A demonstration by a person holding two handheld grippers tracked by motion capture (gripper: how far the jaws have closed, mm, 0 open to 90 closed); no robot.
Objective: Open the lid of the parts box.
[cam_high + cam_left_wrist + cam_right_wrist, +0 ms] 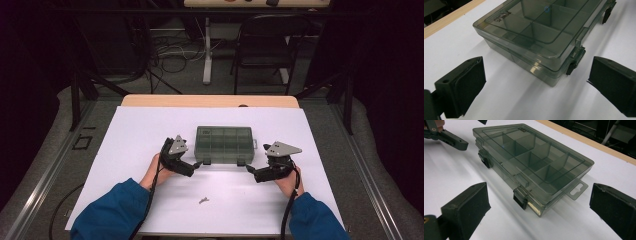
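A smoky clear compartment box (224,144) lies shut in the middle of the white sheet (150,125). Its two black latches face me. My left gripper (198,163) stands open just off the box's front left corner. In the left gripper view (536,85) the near latch (574,60) lies between and beyond the two jaws. My right gripper (250,170) is open at the front right corner. In the right gripper view (539,212) the jaws flank that corner, with a latch (520,199) and the hang tab (576,190) close ahead. Neither gripper touches the box.
A small metal part (202,200) lies on the sheet near the front edge, between my forearms. The wooden table edge (210,101) runs behind the sheet. A folding chair (265,45) and cables stand on the floor beyond.
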